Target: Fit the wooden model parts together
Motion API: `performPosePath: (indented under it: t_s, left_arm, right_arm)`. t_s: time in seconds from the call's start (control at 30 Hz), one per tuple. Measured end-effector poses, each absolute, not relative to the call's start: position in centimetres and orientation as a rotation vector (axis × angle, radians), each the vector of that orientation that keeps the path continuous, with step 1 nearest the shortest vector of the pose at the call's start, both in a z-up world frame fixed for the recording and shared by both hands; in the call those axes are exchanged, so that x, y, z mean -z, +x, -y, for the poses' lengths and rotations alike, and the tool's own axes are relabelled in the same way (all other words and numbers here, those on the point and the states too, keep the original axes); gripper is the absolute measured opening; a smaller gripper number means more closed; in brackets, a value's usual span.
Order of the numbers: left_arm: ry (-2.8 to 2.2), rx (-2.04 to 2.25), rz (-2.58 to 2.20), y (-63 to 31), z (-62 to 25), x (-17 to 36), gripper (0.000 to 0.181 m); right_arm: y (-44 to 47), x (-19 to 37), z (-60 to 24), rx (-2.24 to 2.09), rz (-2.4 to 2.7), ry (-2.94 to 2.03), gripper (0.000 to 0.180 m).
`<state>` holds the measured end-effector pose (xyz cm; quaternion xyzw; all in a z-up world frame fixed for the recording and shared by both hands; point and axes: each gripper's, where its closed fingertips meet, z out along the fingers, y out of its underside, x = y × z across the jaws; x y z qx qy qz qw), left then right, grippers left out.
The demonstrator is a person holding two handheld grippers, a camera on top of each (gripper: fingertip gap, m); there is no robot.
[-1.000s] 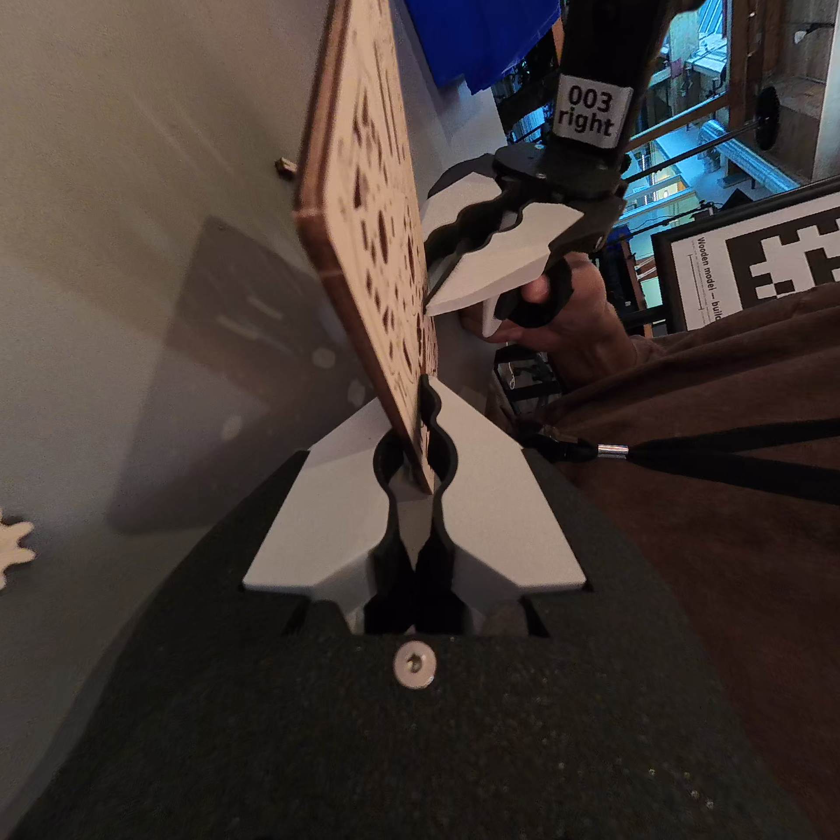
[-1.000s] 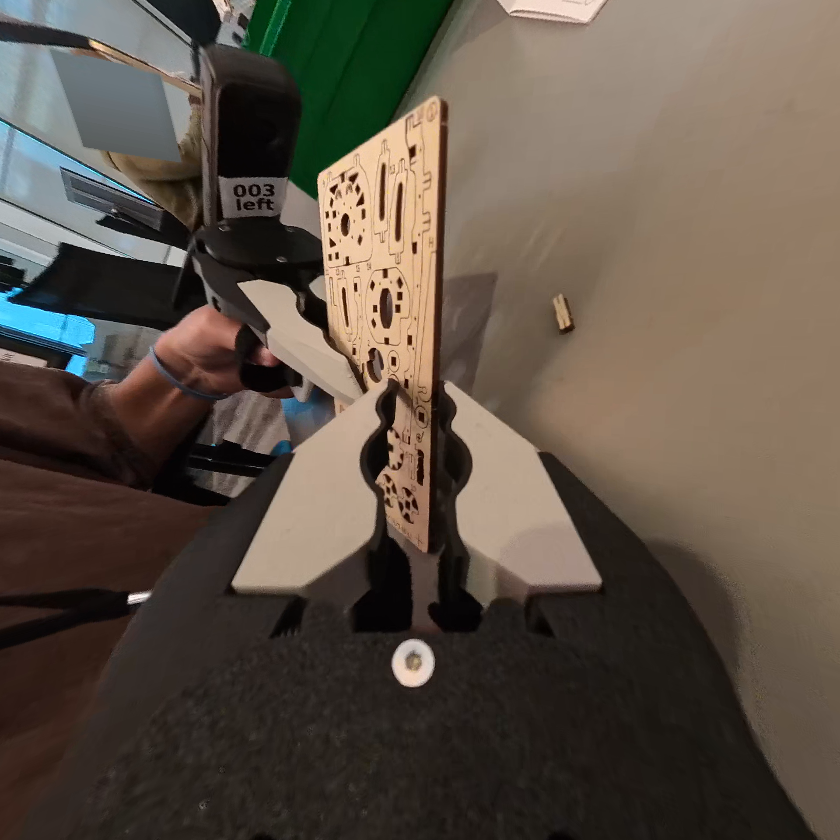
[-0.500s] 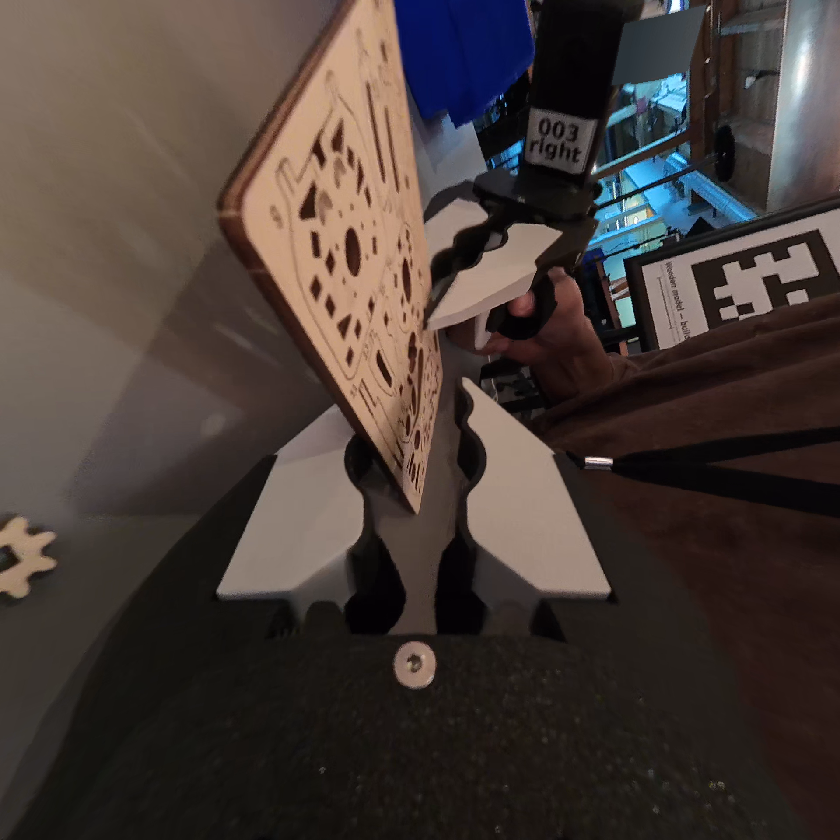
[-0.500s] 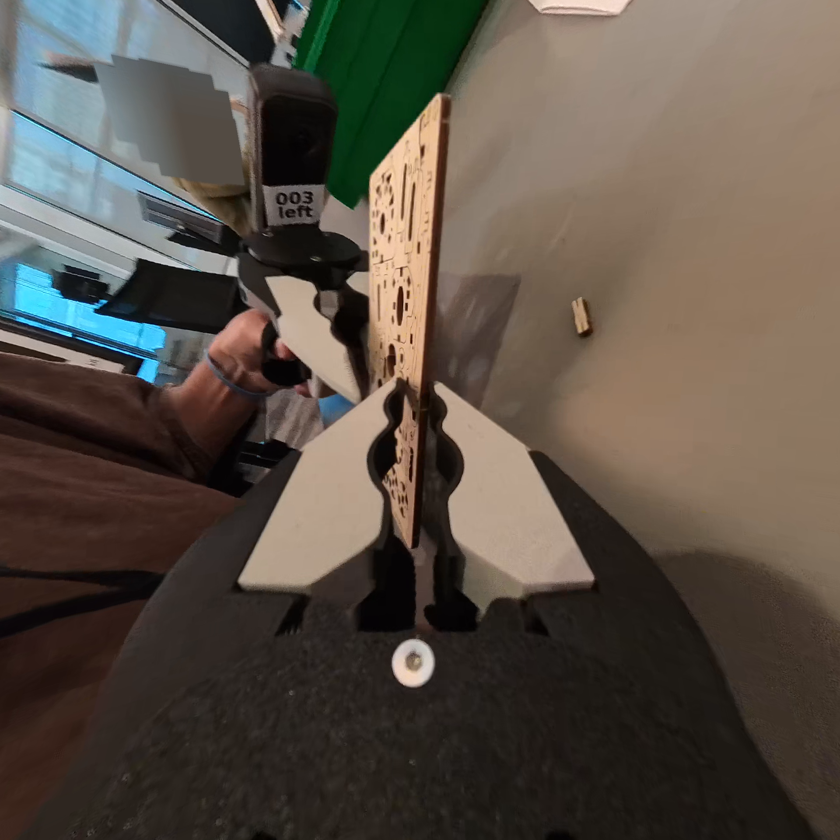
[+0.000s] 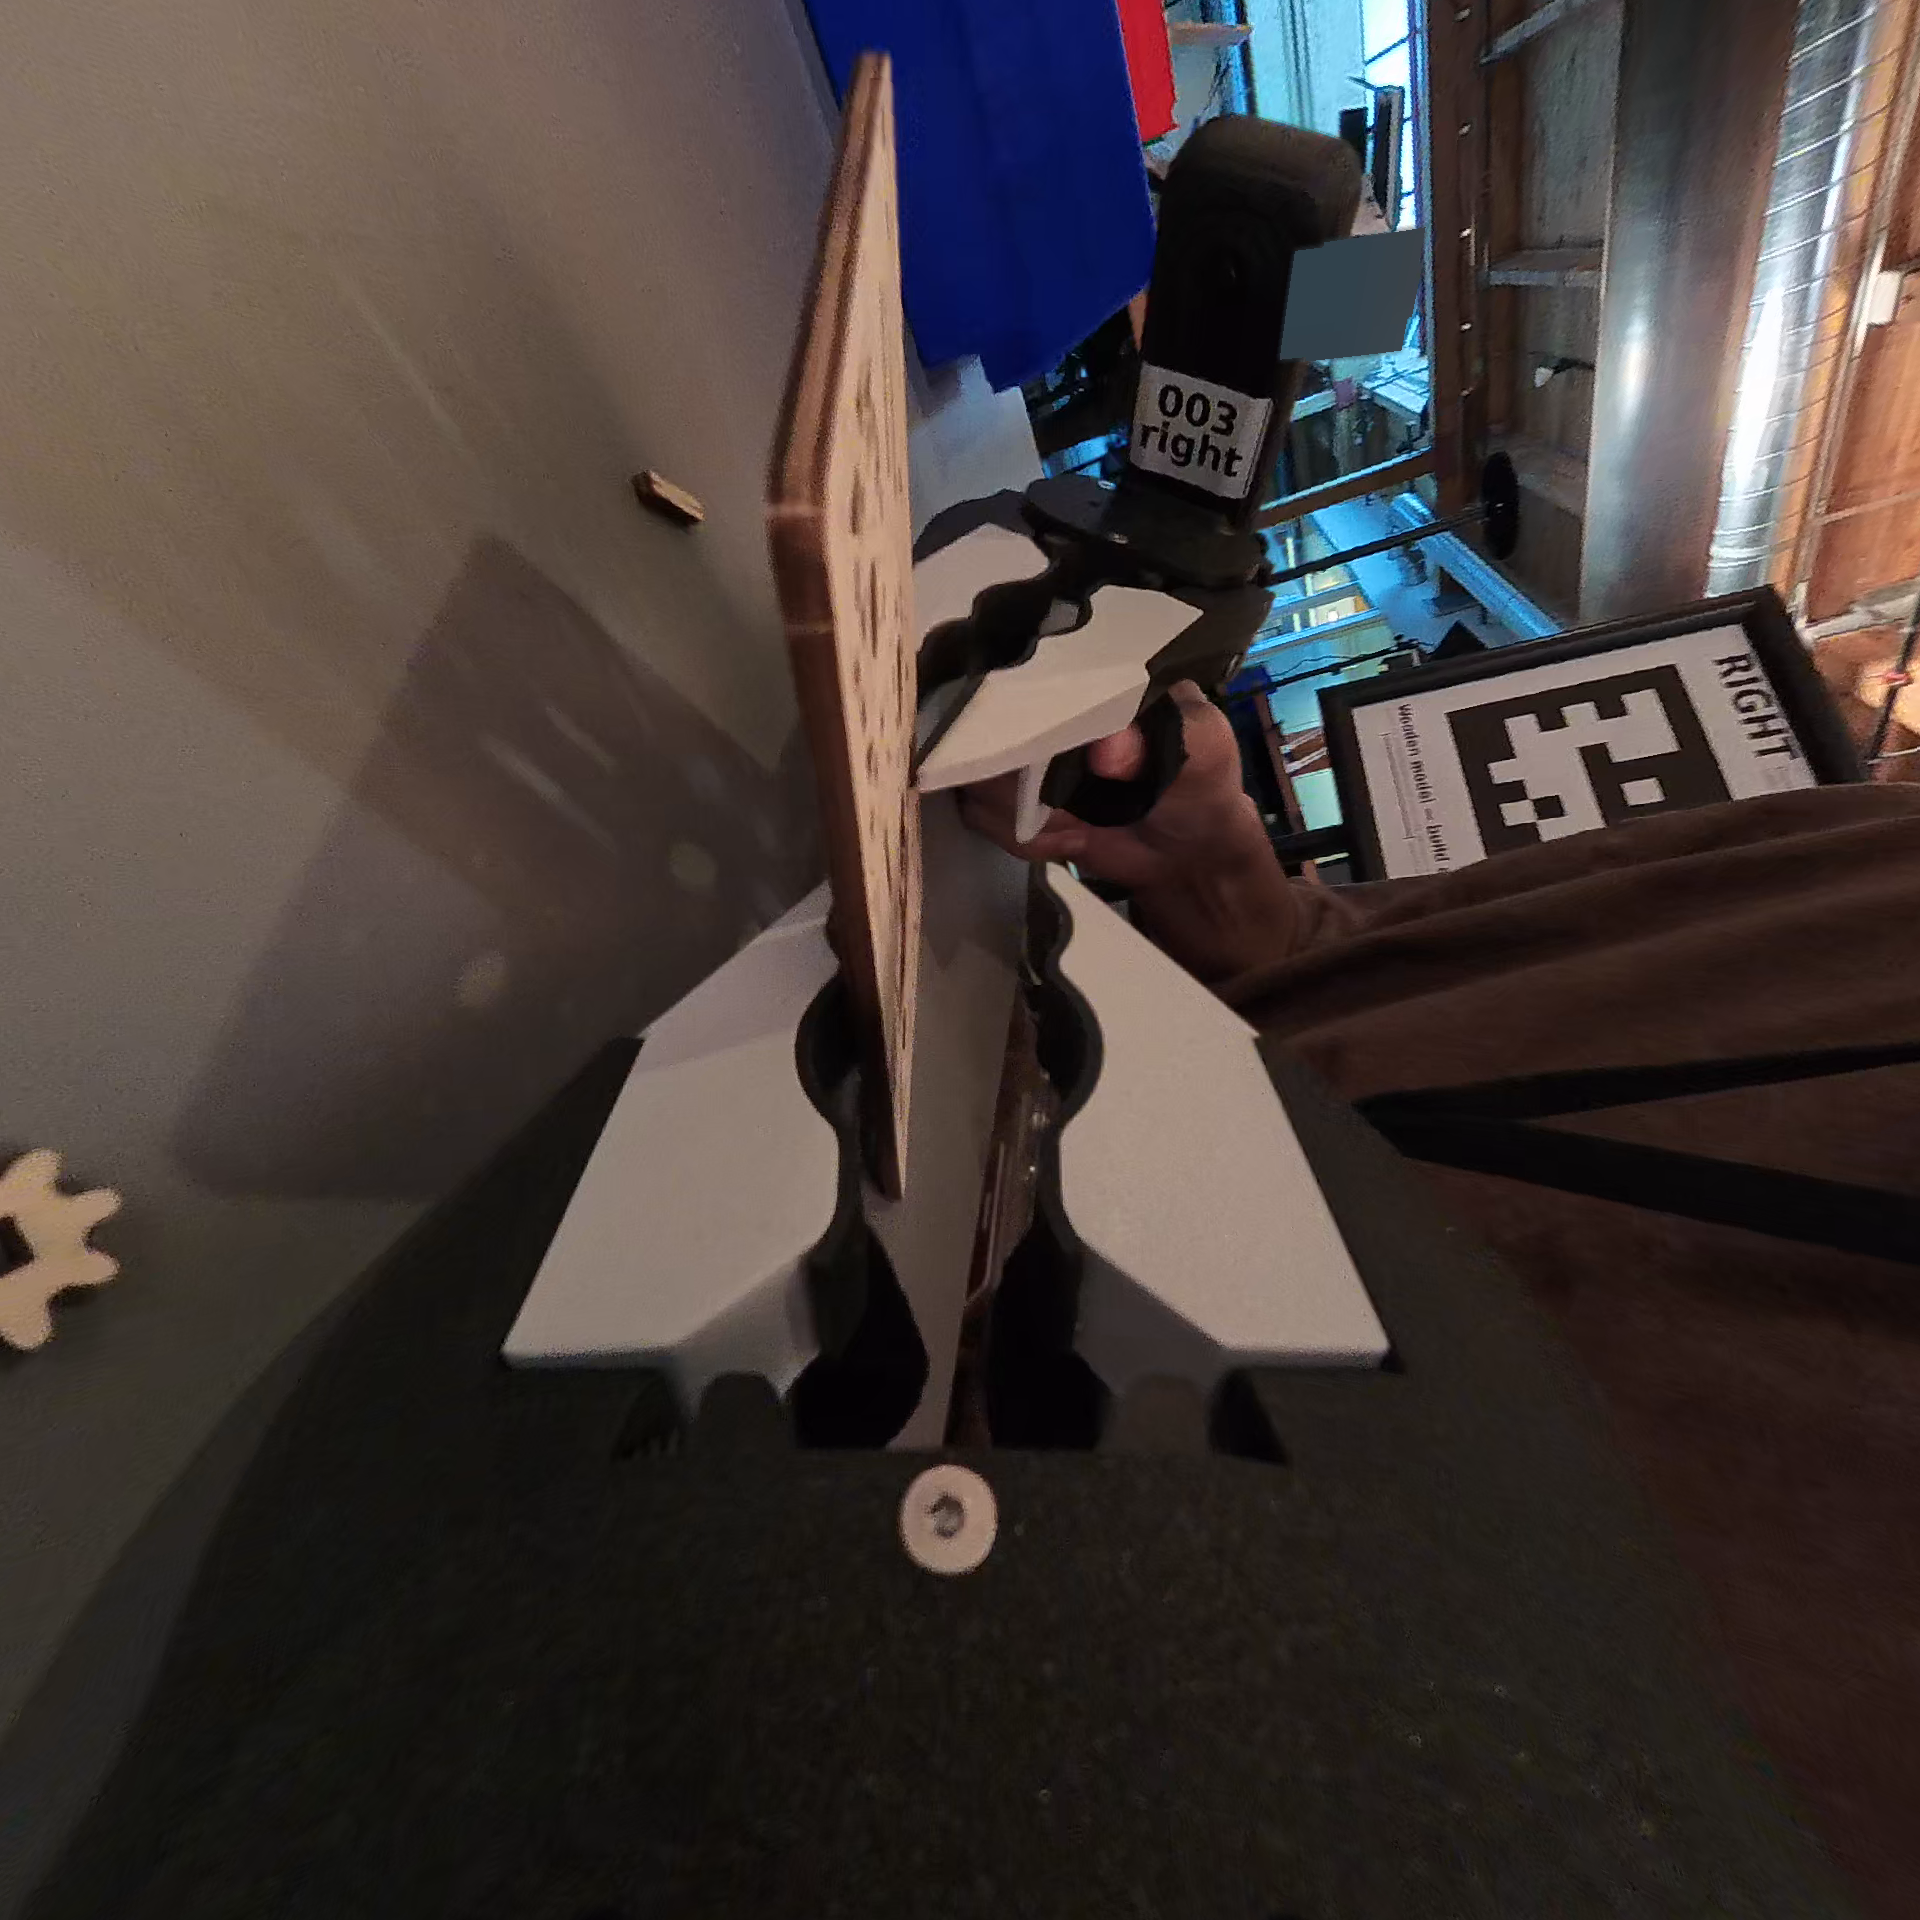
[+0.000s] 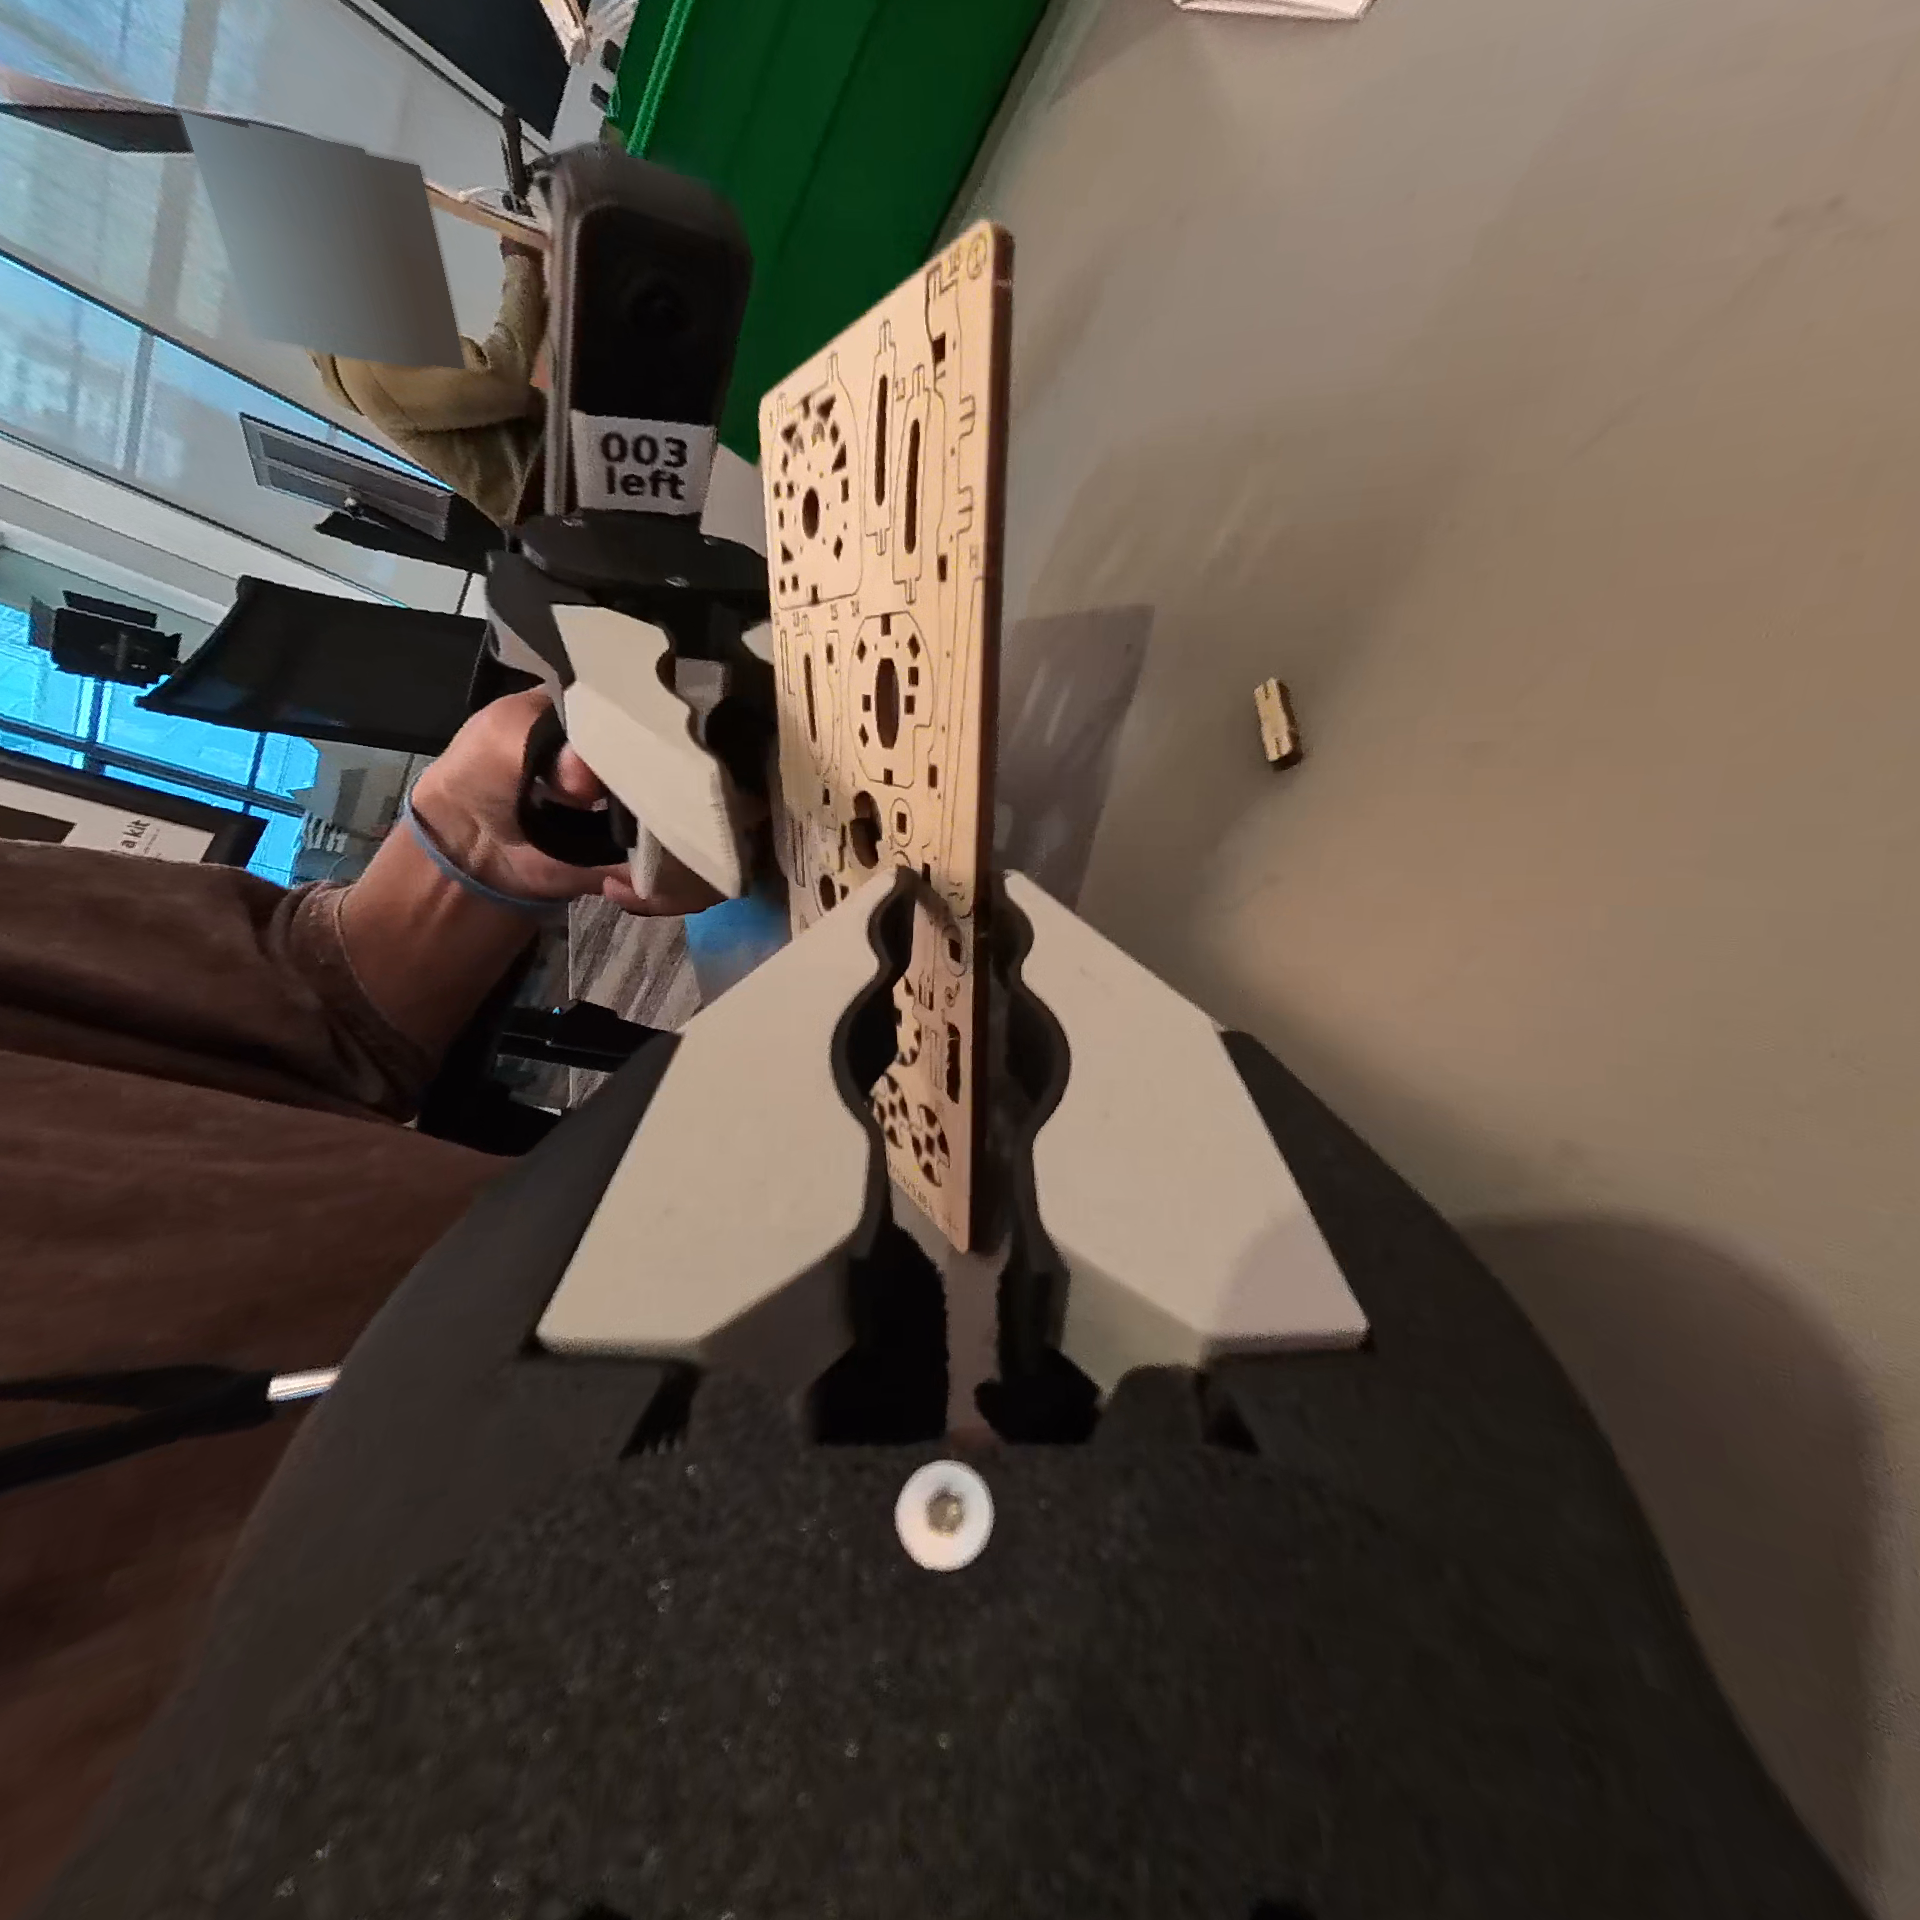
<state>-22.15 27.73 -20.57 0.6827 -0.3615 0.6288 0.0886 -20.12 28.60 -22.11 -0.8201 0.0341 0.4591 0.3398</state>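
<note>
A thin laser-cut wooden parts sheet [image 5: 847,623] stands upright above the grey table [image 5: 312,520]. My left gripper [image 5: 935,904] is open. The sheet's lower corner sits between its jaws, against the left finger, with a clear gap to the right finger. My right gripper [image 6: 954,883] is shut on the sheet [image 6: 894,644] near its lower edge. In the left wrist view the right gripper [image 5: 920,748] meets the sheet from the right. In the right wrist view the left gripper [image 6: 727,831] sits just left of the sheet.
A pale gear-shaped wooden piece [image 5: 42,1247] lies on the table at the left. A small wooden block [image 6: 1278,722] lies beyond the sheet. A framed sign [image 5: 1579,738], a blue cloth [image 5: 997,187] and a green panel [image 6: 831,156] stand behind. The person's brown sleeves are close. Left and right tips are no more than a few centimetres apart.
My left gripper let go of the sheet and opened wider. My right gripper closed on the sheet and holds it. The sheet has swung and now shows edge-on in the left wrist view.
</note>
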Motion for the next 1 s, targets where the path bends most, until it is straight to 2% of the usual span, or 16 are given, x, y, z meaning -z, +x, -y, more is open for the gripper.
performPosePath:
  t_s: [0.2,0.5,0.6,1.0]
  left_arm:
    - [2.061,-1.880,0.993,-22.4,-28.2,20.6,0.027]
    - [1.941,-1.999,0.914,-22.3,-27.8,18.8,0.018]
    - [1.940,-2.046,0.937,-22.0,-27.9,18.2,0.002]
    - [1.952,-2.080,1.015,-22.0,-27.8,17.7,0.001]
  right_arm:
    - [-20.3,19.5,-28.8,-1.377,-0.185,-1.948,0.003]
    - [-19.3,17.2,-28.9,-1.580,-0.308,-1.725,0.002]
    - [-19.4,17.5,-29.1,-1.537,-0.297,-1.751,0.002]
    - [-19.3,17.3,-29.1,-1.520,-0.313,-1.732,0.002]
